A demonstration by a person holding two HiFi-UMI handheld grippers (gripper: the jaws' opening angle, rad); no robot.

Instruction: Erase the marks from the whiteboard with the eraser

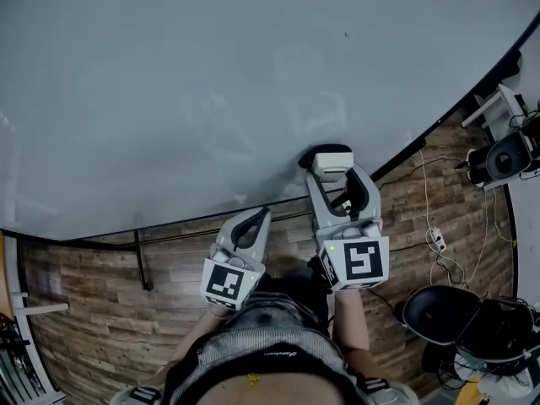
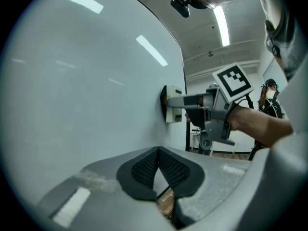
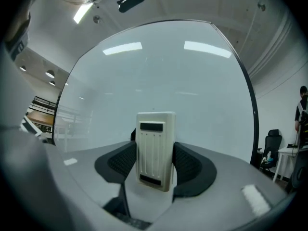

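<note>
Two tools are up at the whiteboard (image 1: 211,74), but only the right tool (image 1: 332,178) is on the job. Its jaws are clamped on the eraser (image 3: 155,146), whose face sits flat on the board near the lower edge. The left tool (image 2: 158,163) is closed up, empty, just beside the board. No clear ink visible, only faint smears (image 1: 321,112) above the eraser. My take: keep the pad flush, with even pressure and overlapping passes up through the smears. Watch that the eraser doesn't pivot in the jaws.
</note>
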